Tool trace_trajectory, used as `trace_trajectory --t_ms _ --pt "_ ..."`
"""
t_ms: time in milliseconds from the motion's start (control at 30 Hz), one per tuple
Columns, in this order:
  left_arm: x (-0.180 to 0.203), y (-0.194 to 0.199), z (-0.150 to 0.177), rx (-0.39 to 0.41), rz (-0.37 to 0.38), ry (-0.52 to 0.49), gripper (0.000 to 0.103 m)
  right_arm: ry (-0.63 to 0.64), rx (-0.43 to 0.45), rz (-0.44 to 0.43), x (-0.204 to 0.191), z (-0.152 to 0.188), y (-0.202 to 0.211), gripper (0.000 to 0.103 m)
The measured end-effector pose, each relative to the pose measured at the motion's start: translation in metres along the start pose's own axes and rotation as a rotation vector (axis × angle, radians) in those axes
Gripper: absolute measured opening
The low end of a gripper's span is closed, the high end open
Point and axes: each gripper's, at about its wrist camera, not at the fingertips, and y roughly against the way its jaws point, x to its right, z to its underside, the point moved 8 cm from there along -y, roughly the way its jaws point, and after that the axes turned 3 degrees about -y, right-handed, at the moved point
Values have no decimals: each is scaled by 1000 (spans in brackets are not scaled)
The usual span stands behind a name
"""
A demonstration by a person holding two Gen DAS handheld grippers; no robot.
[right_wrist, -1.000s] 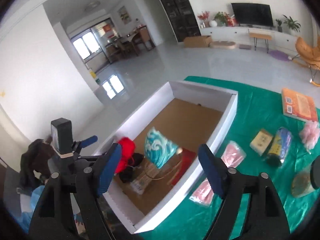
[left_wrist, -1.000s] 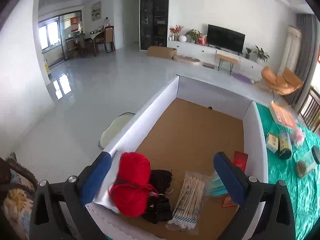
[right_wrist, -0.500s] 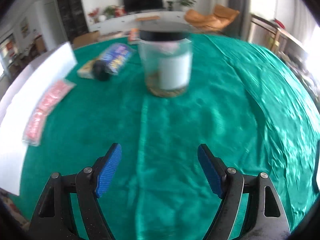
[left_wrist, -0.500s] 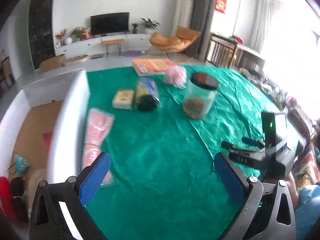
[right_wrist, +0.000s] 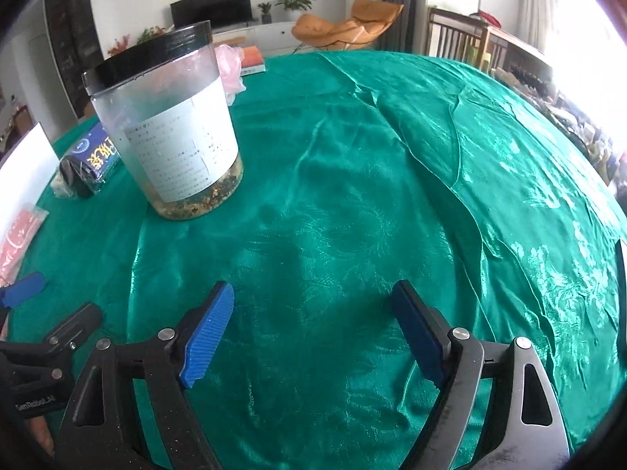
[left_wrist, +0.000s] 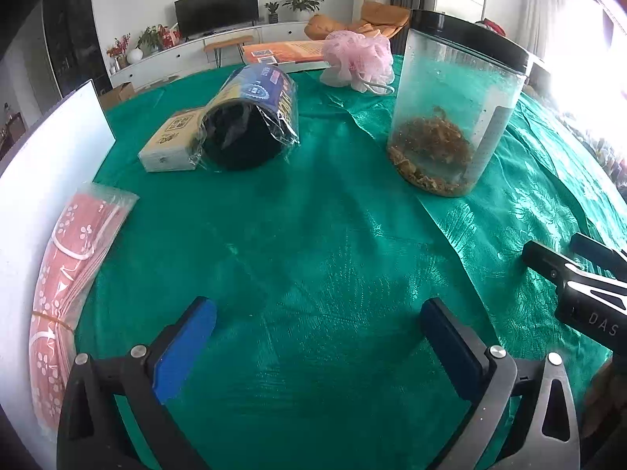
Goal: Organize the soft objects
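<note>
My left gripper [left_wrist: 313, 337] stands open over bare green cloth, nothing between its blue pads. A pack of pink cloths in clear wrap [left_wrist: 66, 286] lies to its left against the white box wall [left_wrist: 47, 149]. Farther off lie a dark roll in blue-printed wrap [left_wrist: 250, 125] and a pink mesh bath puff [left_wrist: 358, 58]. My right gripper [right_wrist: 313, 325] also hangs over bare cloth; its jaws are opening, with nothing between them. The roll [right_wrist: 90, 160] and the pink pack [right_wrist: 19, 235] show at its far left.
A clear jar with a black lid and brown bits inside [left_wrist: 450, 117] stands on the green tablecloth [left_wrist: 313, 235], also seen as the jar [right_wrist: 172, 133]. A small beige box [left_wrist: 172, 141] lies by the roll. An orange book [left_wrist: 290, 49] lies at the far edge.
Both grippers swung away from the white box with its red yarn and other items, down toward the green tablecloth. The jar, roll and pink pack now sit closer in view.
</note>
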Motion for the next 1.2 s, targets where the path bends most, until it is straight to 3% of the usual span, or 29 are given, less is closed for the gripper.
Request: trace_trajectory --t_ms 1200 --pt "-3 -6 -3 2 -2 8 103 -4 -17 -5 -16 -1 10 96"
